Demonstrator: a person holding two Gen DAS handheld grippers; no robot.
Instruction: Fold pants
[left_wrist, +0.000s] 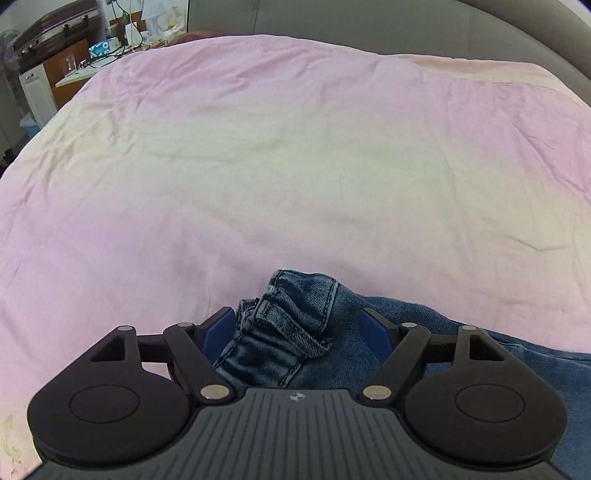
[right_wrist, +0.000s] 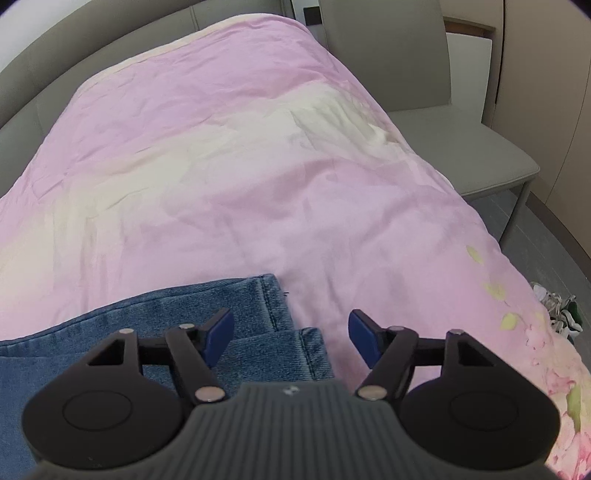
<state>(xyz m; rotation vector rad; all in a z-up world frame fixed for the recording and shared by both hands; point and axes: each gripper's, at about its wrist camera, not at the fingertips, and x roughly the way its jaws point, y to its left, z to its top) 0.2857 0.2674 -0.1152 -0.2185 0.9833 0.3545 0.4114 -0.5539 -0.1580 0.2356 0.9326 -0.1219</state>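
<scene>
Blue denim pants lie on a pink bed cover. In the left wrist view the bunched waistband end (left_wrist: 295, 314) rises between the blue pads of my left gripper (left_wrist: 299, 328). The jaws stand wide, one on each side of the bunch, without pinching it. The denim runs off to the right (left_wrist: 517, 354). In the right wrist view the two leg hems (right_wrist: 273, 317) lie flat under my right gripper (right_wrist: 291, 332), which is open and empty. Its left pad (right_wrist: 219, 334) is over the denim; its right pad (right_wrist: 364, 338) is over the cover.
The pink and cream cover (left_wrist: 295, 166) spreads far ahead. A grey headboard (left_wrist: 369, 26) stands behind it. A cluttered desk (left_wrist: 74, 70) is at the far left. A grey chair (right_wrist: 443, 129) and shoes on the floor (right_wrist: 561, 306) are past the bed's right edge.
</scene>
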